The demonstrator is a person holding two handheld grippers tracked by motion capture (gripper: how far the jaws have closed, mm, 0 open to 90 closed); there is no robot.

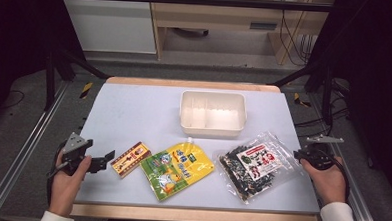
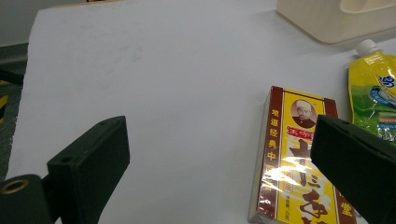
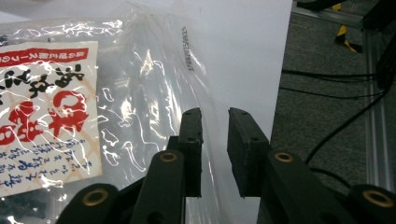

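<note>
A yellow spouted pouch (image 1: 177,169) lies near the table's (image 1: 134,113) front edge at its middle, with a red-and-yellow box (image 1: 130,158) just left of it, a clear seaweed bag (image 1: 256,164) to its right and a white tub (image 1: 212,114) behind it. The left gripper (image 1: 107,159), held near the front left corner, has its jaws wide apart beside the box. The right gripper (image 3: 215,140), at the table's right edge, has its jaws nearly together over the bag's clear rim with a narrow gap between them.

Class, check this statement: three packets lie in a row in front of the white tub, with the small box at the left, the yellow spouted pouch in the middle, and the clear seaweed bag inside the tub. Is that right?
Not quite. In the high view the clear seaweed bag lies on the table at the right end of the row, not inside the white tub, which holds nothing. The small box at the left and the yellow spouted pouch in the middle are as stated.
</note>
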